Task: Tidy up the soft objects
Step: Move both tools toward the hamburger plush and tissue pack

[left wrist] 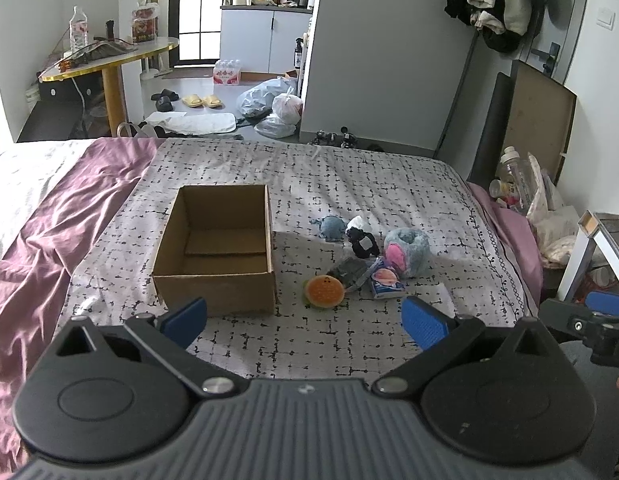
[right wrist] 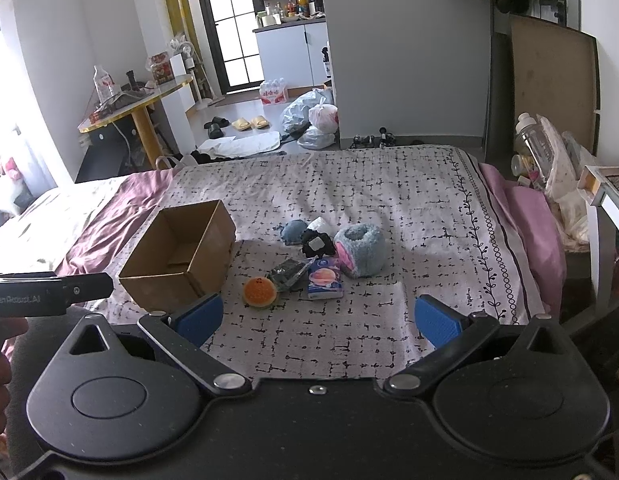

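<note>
An open, empty cardboard box [left wrist: 215, 248] [right wrist: 179, 254] sits on the patterned bedspread. To its right lie several soft objects: an orange round plush [left wrist: 323, 292] [right wrist: 260, 293], a fluffy blue-and-pink plush [left wrist: 405, 251] [right wrist: 359, 250], a tissue pack [left wrist: 385, 282] [right wrist: 324, 279], a dark packet [left wrist: 349, 272] [right wrist: 287, 270], a black item [left wrist: 361, 242] [right wrist: 317, 243] and a blue-grey item [left wrist: 332, 227] [right wrist: 293, 231]. My left gripper [left wrist: 305, 322] is open and empty, near the front of the box. My right gripper [right wrist: 319, 316] is open and empty, short of the objects.
A purple sheet [left wrist: 61, 208] covers the bed's left side. A bedside stand [right wrist: 605, 200] with bottles and bags is at the right. Beyond the bed's far edge are floor clutter, plastic bags [left wrist: 275, 106] and a round table [left wrist: 105, 56].
</note>
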A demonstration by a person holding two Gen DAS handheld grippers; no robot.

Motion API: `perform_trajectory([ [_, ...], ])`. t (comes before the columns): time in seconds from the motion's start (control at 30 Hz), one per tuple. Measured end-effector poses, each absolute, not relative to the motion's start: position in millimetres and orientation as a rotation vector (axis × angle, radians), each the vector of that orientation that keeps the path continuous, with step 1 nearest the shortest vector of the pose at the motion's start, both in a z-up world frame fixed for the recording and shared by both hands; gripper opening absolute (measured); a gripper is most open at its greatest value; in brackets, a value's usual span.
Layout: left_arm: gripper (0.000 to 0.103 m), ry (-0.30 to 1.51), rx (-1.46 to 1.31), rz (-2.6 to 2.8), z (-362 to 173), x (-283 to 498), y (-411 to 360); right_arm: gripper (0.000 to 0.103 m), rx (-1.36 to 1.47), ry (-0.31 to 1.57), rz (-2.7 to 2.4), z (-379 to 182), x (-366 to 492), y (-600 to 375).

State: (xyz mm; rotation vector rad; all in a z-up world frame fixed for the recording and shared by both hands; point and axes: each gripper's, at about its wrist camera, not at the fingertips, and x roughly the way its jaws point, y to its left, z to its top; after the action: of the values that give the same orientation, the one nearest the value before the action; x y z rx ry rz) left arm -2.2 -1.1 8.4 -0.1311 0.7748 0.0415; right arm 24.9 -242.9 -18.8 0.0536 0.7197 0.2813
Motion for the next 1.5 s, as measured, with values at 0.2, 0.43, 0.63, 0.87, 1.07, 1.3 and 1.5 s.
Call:
perform_trajectory([
  [0.2,0.103,0.779,-0.144,0.046,5,3,0,0.103,0.068,0.735,0.291,-26,34,-242],
  [0.43,0.103,0.781,-0.151,0.055,-1,12,1,0.103,0.086,0.747,0.301,-33,46,-244],
  [0.63,0.103,0.784,-0.151,0.060,-8,20,0,0.103,0.109,0.754,0.303,-39,55,-249],
  [0.87,0.102,0.786,-0.167,0.061,-16,30,0,0.103,0.121,0.776,0.311,-48,65,-251],
  [1.07,0.101,0.811,-0.216,0.045,-25,47,-1,0.103,0.172,0.793,0.328,-59,81,-254],
  [1.3,0.095,0.824,-0.229,0.033,-41,70,-9,0.094,0.199,0.825,0.335,-75,102,-252],
  [1.5,0.084,0.853,-0.239,0.017,-59,89,-17,0.085,0.243,0.877,0.337,-92,122,-251],
])
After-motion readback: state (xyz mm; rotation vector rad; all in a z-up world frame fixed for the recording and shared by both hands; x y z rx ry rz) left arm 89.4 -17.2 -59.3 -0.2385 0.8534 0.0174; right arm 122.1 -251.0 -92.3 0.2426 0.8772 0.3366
